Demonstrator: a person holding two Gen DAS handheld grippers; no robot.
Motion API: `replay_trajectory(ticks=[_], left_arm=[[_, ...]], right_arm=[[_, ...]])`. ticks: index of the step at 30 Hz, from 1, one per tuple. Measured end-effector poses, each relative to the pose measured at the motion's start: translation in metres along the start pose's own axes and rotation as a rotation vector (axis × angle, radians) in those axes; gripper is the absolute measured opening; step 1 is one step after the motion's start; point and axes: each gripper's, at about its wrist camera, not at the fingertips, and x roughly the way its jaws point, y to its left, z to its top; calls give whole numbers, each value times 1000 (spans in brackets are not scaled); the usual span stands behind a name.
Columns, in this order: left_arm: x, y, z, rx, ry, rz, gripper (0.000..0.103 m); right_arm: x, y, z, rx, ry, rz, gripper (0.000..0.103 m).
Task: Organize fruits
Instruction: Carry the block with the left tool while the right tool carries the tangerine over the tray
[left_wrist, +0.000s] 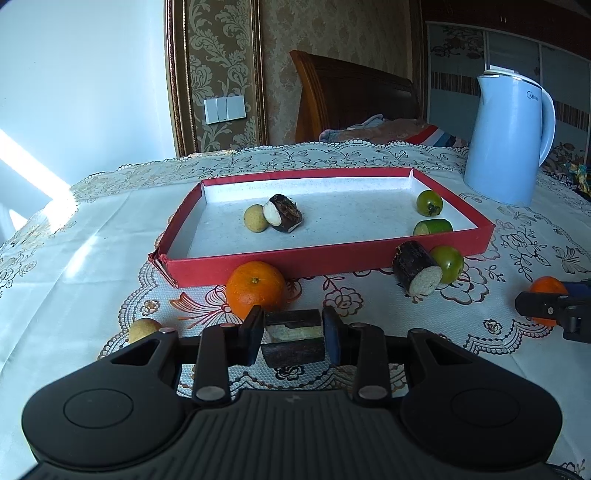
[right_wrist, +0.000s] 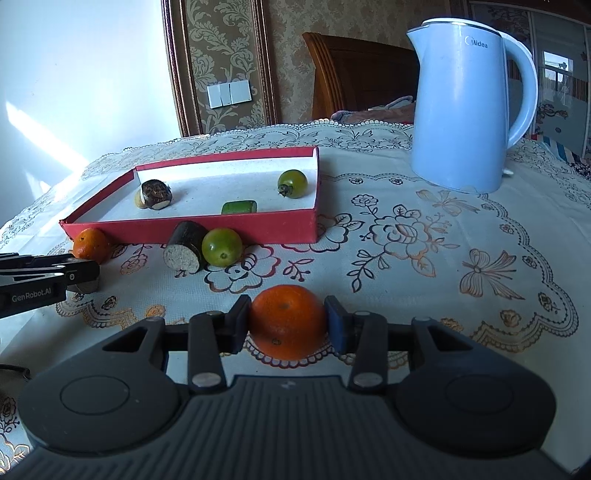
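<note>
My left gripper (left_wrist: 293, 334) is shut on a dark sugarcane piece (left_wrist: 293, 341) low over the tablecloth, in front of the red tray (left_wrist: 280, 262). My right gripper (right_wrist: 288, 323) is shut on an orange (right_wrist: 287, 321) to the right of the tray (right_wrist: 207, 230). Inside the tray lie a yellow fruit (left_wrist: 255, 218), a dark cane piece (left_wrist: 283, 213), a green fruit (left_wrist: 429, 203) and a green cane piece (left_wrist: 433, 226). Outside its front wall lie another orange (left_wrist: 255, 288), a dark cane piece (left_wrist: 417, 272), a green fruit (left_wrist: 447, 263) and a yellow fruit (left_wrist: 143, 329).
A light blue kettle (right_wrist: 469, 107) stands on the table right of the tray. The table has a floral lace cloth (right_wrist: 424, 251). A wooden headboard (left_wrist: 351, 99) and a bed lie behind the table. The left gripper's side shows at the left edge of the right wrist view (right_wrist: 44, 280).
</note>
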Motion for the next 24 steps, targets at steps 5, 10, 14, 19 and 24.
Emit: replay_trajectory(ticks=[5, 10, 14, 19, 24], left_arm=[[-4, 3, 8, -26, -19, -1, 33], [-8, -3, 20, 5, -44, 12, 33], [-3, -10, 28, 21, -40, 18, 33], [7, -13, 39, 15, -48, 24, 33], [14, -4, 46, -12, -41, 16, 33]], right_arm=[[0, 6, 11, -26, -18, -3, 40], [2, 15, 30, -54, -54, -6, 40], [9, 20, 42, -63, -67, -4, 40], [19, 26, 58, -75, -88, -11, 40], [30, 24, 65, -46, -95, -13, 40]])
